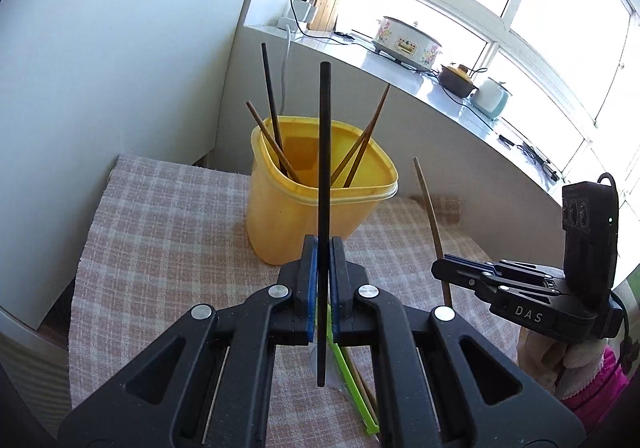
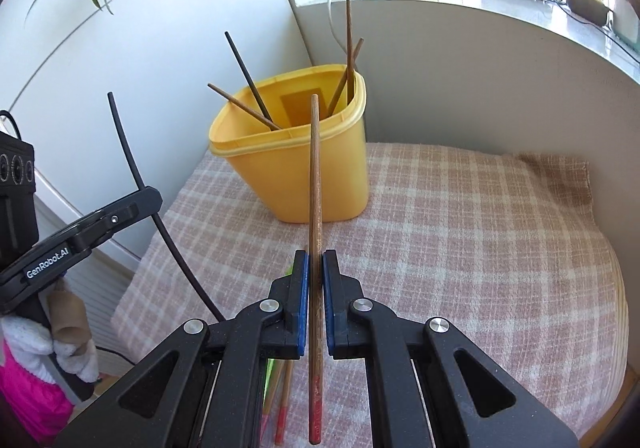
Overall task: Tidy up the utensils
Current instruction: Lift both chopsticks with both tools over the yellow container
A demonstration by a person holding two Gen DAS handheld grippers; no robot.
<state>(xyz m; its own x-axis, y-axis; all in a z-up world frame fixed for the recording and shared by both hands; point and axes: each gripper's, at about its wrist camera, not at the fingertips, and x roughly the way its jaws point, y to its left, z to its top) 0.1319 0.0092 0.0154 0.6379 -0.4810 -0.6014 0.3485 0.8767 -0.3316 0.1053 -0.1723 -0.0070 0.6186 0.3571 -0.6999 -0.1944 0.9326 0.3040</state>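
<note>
A yellow plastic tub (image 1: 320, 192) (image 2: 296, 164) stands on the checked cloth and holds several chopsticks, brown and black. My left gripper (image 1: 323, 244) is shut on a black chopstick (image 1: 324, 152), held upright in front of the tub. It shows at the left of the right wrist view as the left gripper (image 2: 150, 196) with the black chopstick (image 2: 128, 152). My right gripper (image 2: 315, 258) is shut on a brown wooden chopstick (image 2: 315, 184) with a red end. The left wrist view shows the right gripper (image 1: 440, 268) and that brown chopstick (image 1: 430, 212) to the tub's right.
More chopsticks and a green utensil (image 1: 348, 376) lie on the checked cloth (image 2: 460, 232) beneath the grippers. White walls enclose the cloth at the back and left. A sill (image 1: 440, 88) above carries cookers and cables. A gloved hand with a pink sleeve (image 2: 36, 380) holds the left gripper.
</note>
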